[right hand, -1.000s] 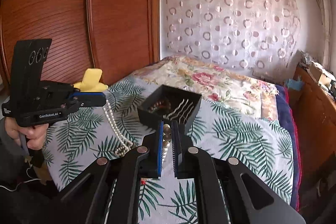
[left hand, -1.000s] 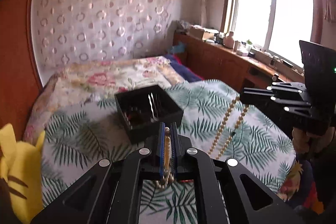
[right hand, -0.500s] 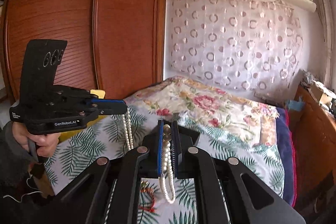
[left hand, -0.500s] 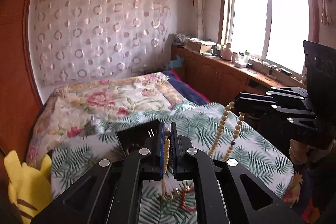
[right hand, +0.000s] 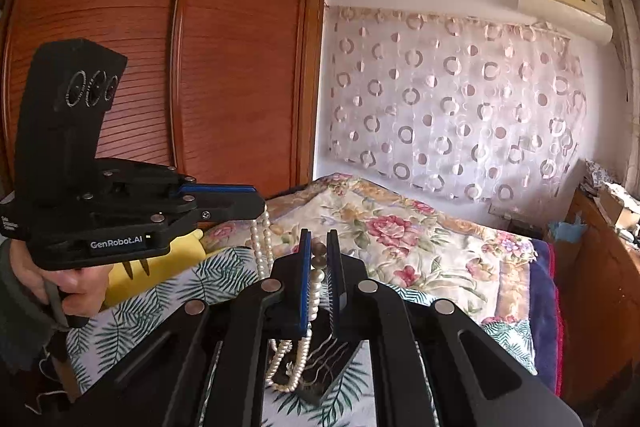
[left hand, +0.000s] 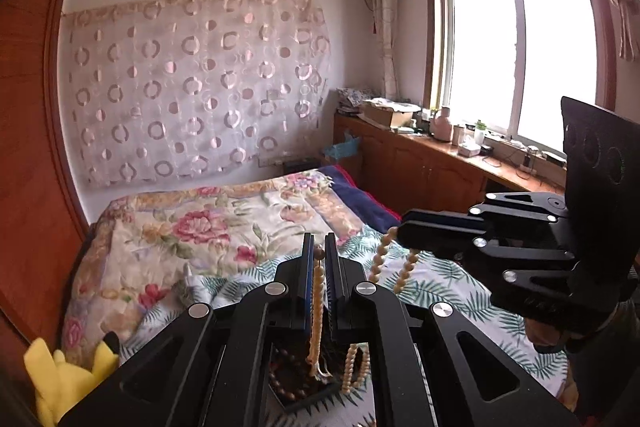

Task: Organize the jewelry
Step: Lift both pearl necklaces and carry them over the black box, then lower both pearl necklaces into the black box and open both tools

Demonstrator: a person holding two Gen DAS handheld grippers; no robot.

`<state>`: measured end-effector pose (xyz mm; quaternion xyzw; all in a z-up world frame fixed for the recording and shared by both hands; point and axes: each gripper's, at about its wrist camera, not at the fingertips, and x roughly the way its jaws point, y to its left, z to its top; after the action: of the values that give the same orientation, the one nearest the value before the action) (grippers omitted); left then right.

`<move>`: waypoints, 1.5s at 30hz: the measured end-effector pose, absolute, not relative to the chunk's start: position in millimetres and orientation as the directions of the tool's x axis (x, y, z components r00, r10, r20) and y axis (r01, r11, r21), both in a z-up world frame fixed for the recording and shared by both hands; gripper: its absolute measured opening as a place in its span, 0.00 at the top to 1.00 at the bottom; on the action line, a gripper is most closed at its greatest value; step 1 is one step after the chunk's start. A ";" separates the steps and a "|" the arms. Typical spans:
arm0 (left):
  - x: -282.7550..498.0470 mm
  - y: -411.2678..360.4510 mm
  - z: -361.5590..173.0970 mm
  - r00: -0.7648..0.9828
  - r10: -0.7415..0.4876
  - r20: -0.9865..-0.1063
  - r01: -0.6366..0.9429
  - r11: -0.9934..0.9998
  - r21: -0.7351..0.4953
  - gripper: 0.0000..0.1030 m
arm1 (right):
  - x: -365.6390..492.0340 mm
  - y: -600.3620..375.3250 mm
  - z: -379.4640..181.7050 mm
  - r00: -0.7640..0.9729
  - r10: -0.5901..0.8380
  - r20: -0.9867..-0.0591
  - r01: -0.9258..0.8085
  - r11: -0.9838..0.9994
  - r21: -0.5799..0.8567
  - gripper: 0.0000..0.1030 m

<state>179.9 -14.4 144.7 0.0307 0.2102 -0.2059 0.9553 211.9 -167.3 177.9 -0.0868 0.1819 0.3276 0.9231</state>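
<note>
My left gripper (left hand: 319,259) is shut on a pearl necklace (left hand: 317,311) that hangs down between its fingers. My right gripper (right hand: 319,251) is shut on the same pearl necklace (right hand: 298,355), whose loop dangles over the black jewelry box (right hand: 332,367). The box also shows in the left wrist view (left hand: 304,383), low between the fingers, with dark beads inside. Both grippers are held high above the bed. Each gripper appears in the other's view: the right one (left hand: 404,233) and the left one (right hand: 262,205), with pearl strands hanging from their tips.
The bed has a leaf-print cloth (right hand: 192,291) and a floral quilt (left hand: 208,227). A yellow plush toy (left hand: 68,375) lies at its left edge. A wooden wardrobe (right hand: 200,67) stands on the left, a low cabinet (left hand: 432,171) under the window on the right.
Both grippers have risen and lifted the pearl necklace off the bed. The box has dropped low in both views and the necklace's loop now hangs over it.
</note>
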 end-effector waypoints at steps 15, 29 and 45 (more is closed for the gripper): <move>249.5 -1.0 40.1 0.738 -0.339 -0.583 0.356 0.930 -0.090 0.96 | 274.9 -145.9 105.6 0.639 0.571 -0.516 -0.655 0.755 0.024 0.92; 256.3 11.0 -12.1 0.708 -0.300 -0.639 0.304 0.947 -0.108 0.95 | 286.0 -132.3 24.3 0.547 0.538 -0.641 -0.647 0.758 0.083 0.91; 221.7 6.7 -6.0 0.742 -0.251 -0.622 0.275 0.960 -0.058 0.44 | 255.4 -146.9 24.9 0.575 0.526 -0.627 -0.616 0.783 0.091 0.84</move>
<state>221.7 6.7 -6.0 0.0186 0.3305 -0.1410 0.9330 255.4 -146.9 24.9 -0.0685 0.3294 0.3225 0.8847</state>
